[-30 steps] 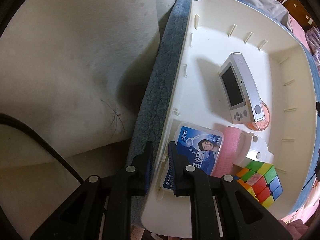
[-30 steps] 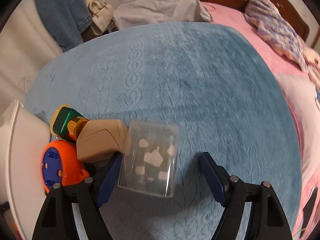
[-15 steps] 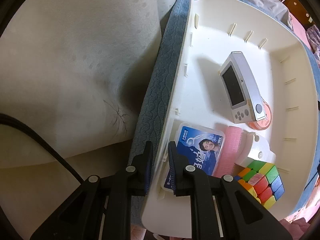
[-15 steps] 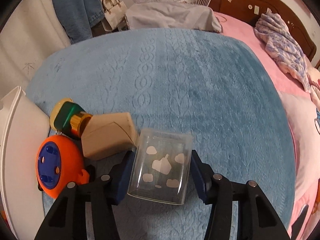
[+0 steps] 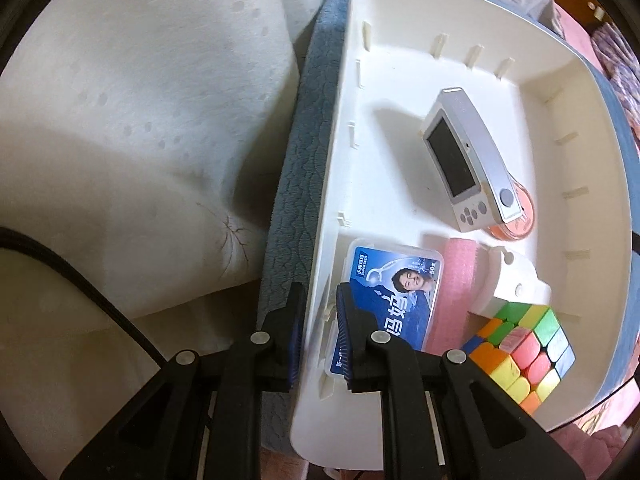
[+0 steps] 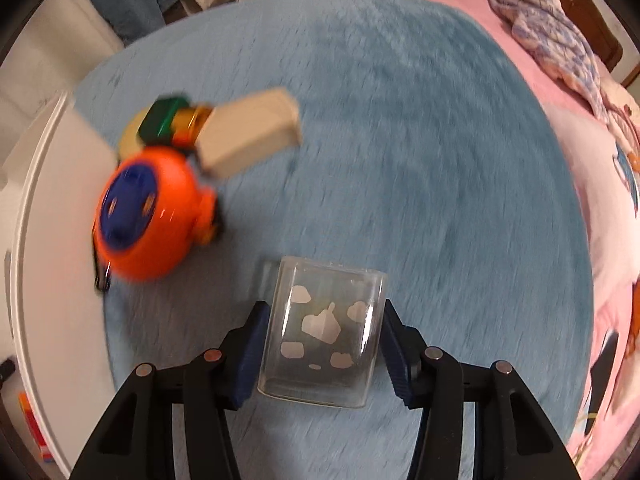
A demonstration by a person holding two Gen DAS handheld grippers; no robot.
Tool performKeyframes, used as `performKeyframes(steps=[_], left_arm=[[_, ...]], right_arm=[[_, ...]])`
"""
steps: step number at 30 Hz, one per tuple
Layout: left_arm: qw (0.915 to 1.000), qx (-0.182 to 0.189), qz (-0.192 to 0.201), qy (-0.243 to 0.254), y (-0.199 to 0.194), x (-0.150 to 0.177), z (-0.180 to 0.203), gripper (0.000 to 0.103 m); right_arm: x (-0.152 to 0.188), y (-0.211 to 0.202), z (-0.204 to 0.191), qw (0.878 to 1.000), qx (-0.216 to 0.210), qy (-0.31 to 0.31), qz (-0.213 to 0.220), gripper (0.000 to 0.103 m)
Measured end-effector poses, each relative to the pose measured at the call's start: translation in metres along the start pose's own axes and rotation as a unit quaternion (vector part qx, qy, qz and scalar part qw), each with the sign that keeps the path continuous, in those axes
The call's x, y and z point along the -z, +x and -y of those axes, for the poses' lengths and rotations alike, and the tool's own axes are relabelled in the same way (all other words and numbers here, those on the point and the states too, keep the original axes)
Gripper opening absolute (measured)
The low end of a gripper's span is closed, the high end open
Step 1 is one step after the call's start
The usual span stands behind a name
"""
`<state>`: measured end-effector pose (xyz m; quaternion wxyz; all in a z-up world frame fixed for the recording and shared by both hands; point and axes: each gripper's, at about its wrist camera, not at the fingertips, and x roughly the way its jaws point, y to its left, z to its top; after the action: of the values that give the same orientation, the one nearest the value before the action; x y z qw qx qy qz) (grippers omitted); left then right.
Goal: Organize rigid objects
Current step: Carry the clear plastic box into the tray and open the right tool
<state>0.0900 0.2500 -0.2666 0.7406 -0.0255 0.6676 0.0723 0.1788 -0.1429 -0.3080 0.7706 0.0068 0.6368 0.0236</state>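
While the left claw (image 5: 316, 336) pinches the near left wall of the white tray (image 5: 592, 184), which holds a camera (image 5: 464, 164), a floss box (image 5: 388, 300) and a puzzle cube (image 5: 524, 352), the right claw (image 6: 320, 352) has just closed on a clear cup (image 6: 324, 332) above the blue blanket (image 6: 400, 140). An orange ball toy (image 6: 148, 216) and a beige box (image 6: 248, 132) lie by the tray's edge.
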Motion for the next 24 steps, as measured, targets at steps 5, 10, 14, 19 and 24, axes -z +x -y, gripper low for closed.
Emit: performKeyframes(steps=[5, 10, 14, 19, 24], left_arm=[[0.9993, 0.012, 0.0, 0.036, 0.0, 0.001, 0.008, 0.015], [0.9981, 0.028, -0.002, 0.055, 0.002, 0.0, 0.002, 0.015], [0.9965, 0.035, -0.004, 0.076, 0.003, -0.001, 0.003, 0.015], [0.9941, 0.038, -0.002, 0.102, 0.001, 0.003, 0.01, 0.015], [0.99, 0.031, 0.006, 0.138, 0.0, 0.01, 0.011, 0.015]], right_arm=[[0.033, -0.005, -0.015, 0.999, -0.004, 0.015, -0.035, 0.053], [0.06, -0.01, -0.025, 0.996, -0.033, 0.058, -0.062, 0.053], [0.079, -0.02, -0.036, 0.993, -0.043, 0.085, -0.065, 0.053], [0.092, -0.048, -0.052, 0.993, -0.044, 0.104, -0.033, 0.053], [0.099, -0.085, -0.07, 0.993, -0.035, 0.11, 0.023, 0.053]])
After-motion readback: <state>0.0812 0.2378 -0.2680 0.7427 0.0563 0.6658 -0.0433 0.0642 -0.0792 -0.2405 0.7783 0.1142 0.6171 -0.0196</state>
